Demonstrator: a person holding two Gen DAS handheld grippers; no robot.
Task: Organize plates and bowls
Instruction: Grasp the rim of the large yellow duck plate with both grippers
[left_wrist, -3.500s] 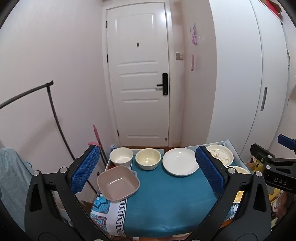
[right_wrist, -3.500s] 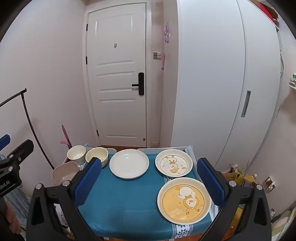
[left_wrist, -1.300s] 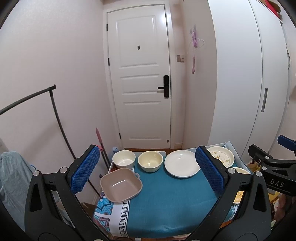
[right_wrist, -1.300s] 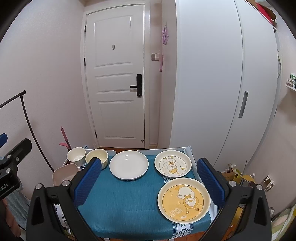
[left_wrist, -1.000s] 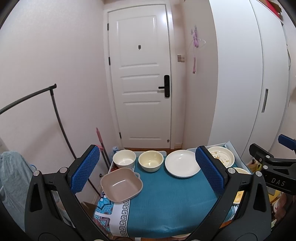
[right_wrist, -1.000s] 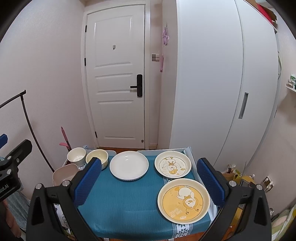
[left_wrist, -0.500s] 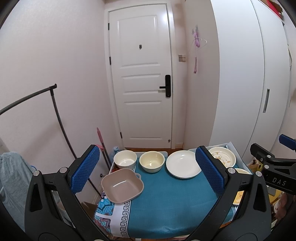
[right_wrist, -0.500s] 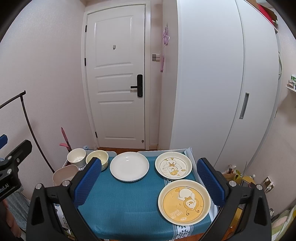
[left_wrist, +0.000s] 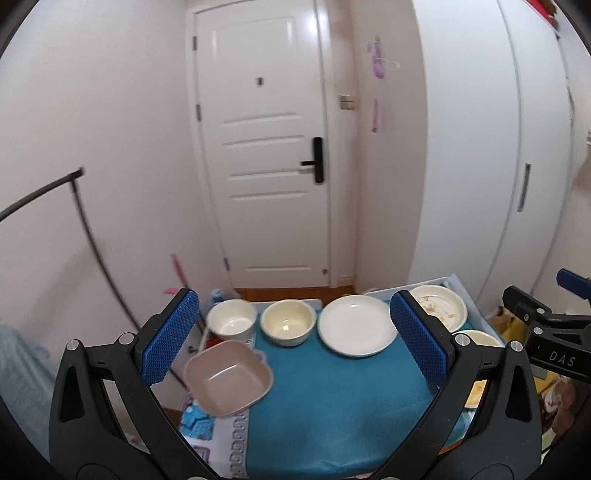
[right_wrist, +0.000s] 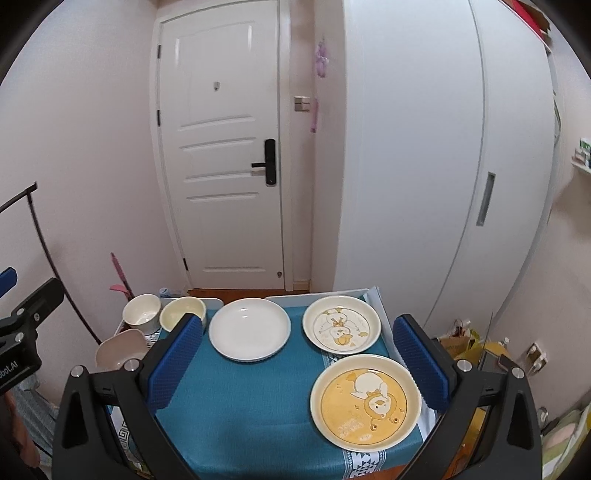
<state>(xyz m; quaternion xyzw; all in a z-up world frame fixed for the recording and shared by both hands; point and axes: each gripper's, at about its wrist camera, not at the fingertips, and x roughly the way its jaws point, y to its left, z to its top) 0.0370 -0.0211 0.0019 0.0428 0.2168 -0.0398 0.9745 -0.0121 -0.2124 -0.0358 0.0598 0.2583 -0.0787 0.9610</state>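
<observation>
A small table with a teal cloth (left_wrist: 332, 398) (right_wrist: 251, 398) holds the dishes. At the left stand a square pink-beige bowl (left_wrist: 228, 376) (right_wrist: 120, 349), a white bowl (left_wrist: 232, 322) (right_wrist: 141, 313) and a cream bowl (left_wrist: 289, 325) (right_wrist: 183, 312). A plain white plate (left_wrist: 356, 329) (right_wrist: 249, 328) lies mid-back. A white cartoon plate (right_wrist: 340, 328) (left_wrist: 441, 310) and a yellow cartoon plate (right_wrist: 365, 400) lie at the right. My left gripper (left_wrist: 295, 339) and right gripper (right_wrist: 295, 365) are both open and empty, held above the table's near side.
A white door (right_wrist: 225, 166) and a white wardrobe (right_wrist: 443, 166) stand behind the table. A black curved rack pole (left_wrist: 88, 236) rises at the left. A pink-handled tool (right_wrist: 120, 275) leans by the door. Bags and clutter (right_wrist: 476, 350) lie on the floor at the right.
Both grippers have drifted slightly; the views shift a little. The dishes have not moved and both grippers stay open.
</observation>
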